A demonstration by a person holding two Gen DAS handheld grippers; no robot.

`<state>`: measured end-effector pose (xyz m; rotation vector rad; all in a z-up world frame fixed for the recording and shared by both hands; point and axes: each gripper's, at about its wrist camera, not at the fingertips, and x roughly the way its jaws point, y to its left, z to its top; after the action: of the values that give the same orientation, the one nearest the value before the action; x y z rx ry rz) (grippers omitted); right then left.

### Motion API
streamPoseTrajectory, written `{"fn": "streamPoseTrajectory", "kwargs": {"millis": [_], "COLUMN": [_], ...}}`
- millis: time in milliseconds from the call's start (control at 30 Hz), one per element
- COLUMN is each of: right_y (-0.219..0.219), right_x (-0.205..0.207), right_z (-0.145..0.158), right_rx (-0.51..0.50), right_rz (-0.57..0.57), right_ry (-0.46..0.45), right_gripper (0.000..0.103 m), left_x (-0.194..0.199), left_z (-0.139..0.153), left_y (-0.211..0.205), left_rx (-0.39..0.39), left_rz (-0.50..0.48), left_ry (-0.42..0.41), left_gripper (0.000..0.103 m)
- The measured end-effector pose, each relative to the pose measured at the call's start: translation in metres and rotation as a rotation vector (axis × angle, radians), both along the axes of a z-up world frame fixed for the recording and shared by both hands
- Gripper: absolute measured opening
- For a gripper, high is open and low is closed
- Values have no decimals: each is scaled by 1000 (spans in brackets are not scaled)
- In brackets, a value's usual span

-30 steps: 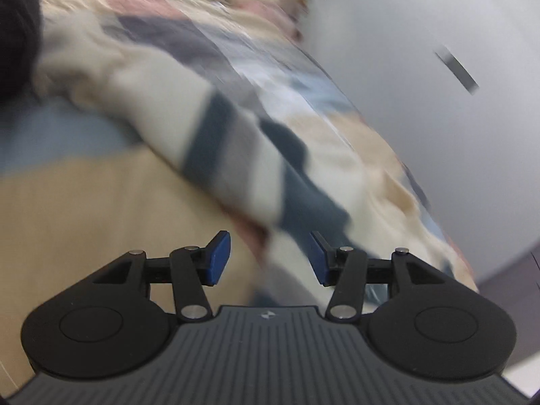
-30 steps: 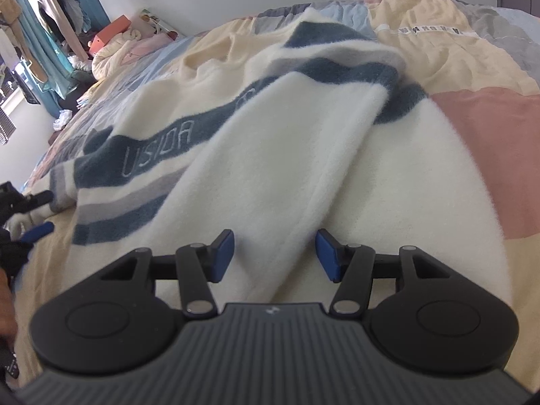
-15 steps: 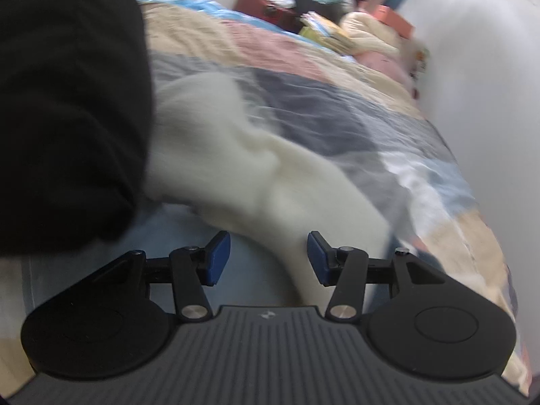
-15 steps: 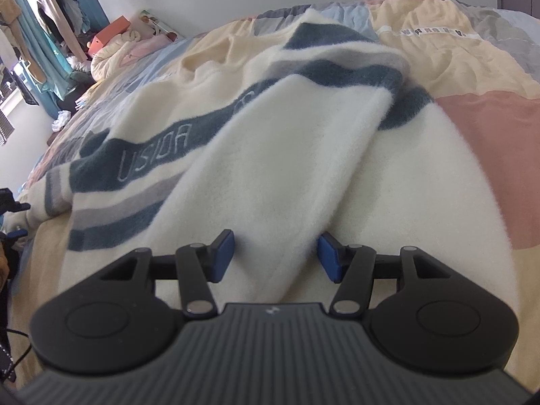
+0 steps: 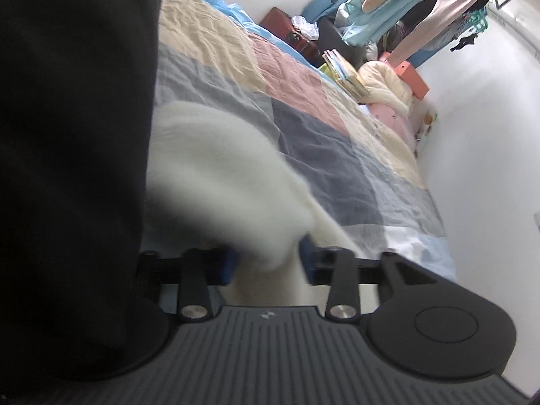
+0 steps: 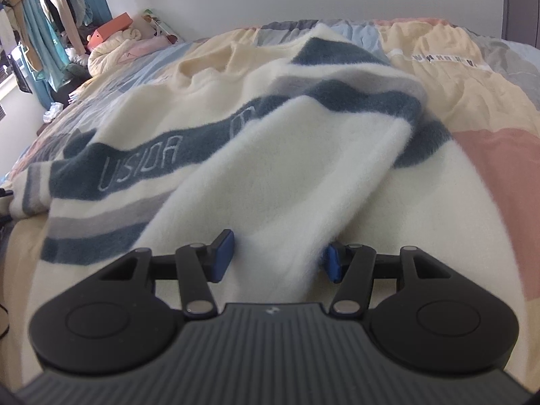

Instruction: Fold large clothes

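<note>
**A:** what's around? The cream sweater with navy stripes lies spread on the bed, over a patchwork quilt. Big black blurry shape blocks the left side of the left view.

**B:** yeah, clothes rack and a stack of books past the bed's far end. Right tool is spread, a sweater fold between its pads. Left tool is spread around a blurry cream bit, can't tell if it's pinching.
</note>
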<state>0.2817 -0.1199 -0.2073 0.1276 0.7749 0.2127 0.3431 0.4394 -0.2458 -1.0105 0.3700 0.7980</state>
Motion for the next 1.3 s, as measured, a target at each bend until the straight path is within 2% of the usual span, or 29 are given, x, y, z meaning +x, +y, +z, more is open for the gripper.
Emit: {"fn": "streamPoseTrajectory", "kwargs": {"millis": [100, 167, 300, 400, 600, 733, 800, 933, 1033, 1200, 1300], "right_y": [-1, 0, -2, -7, -25, -39, -46, -63, -76, -96, -102], "right_x": [3, 3, 2, -2, -13, -26, -31, -40, -44, -41, -41], "right_z": [0, 0, 4, 11, 26, 39, 43, 49, 50, 41, 37], "right_rx": [6, 10, 7, 2, 24, 59, 78, 141, 169, 207, 224], "right_rz": [-8, -12, -14, -36, -86, -103, -115, -154, -190, -257, -266], "right_ry": [0, -1, -14, -40, -88, -128, -138, -144, -154, -118, -105], "right_gripper": [57, 57, 56, 56, 56, 56, 56, 56, 56, 57, 58], "left_x": [4, 5, 4, 1, 5, 4, 0, 0, 1, 3, 5], "left_z": [12, 25, 59, 99, 175, 204, 211, 206, 188, 123, 71], "left_y": [0, -5, -20, -44, -125, -197, -236, -311, -370, -455, -484], "left_rx": [65, 119, 182, 299, 571, 720, 761, 793, 782, 740, 655], "left_rz": [-30, -54, -78, -144, -367, -522, -597, -743, -874, -1061, -1135], "left_ry": [41, 50, -7, -28, -30, -43, -61, -85, -93, -44, 15], "left_gripper": [11, 9, 8, 8, 8, 8, 8, 8, 8, 8, 5]}}
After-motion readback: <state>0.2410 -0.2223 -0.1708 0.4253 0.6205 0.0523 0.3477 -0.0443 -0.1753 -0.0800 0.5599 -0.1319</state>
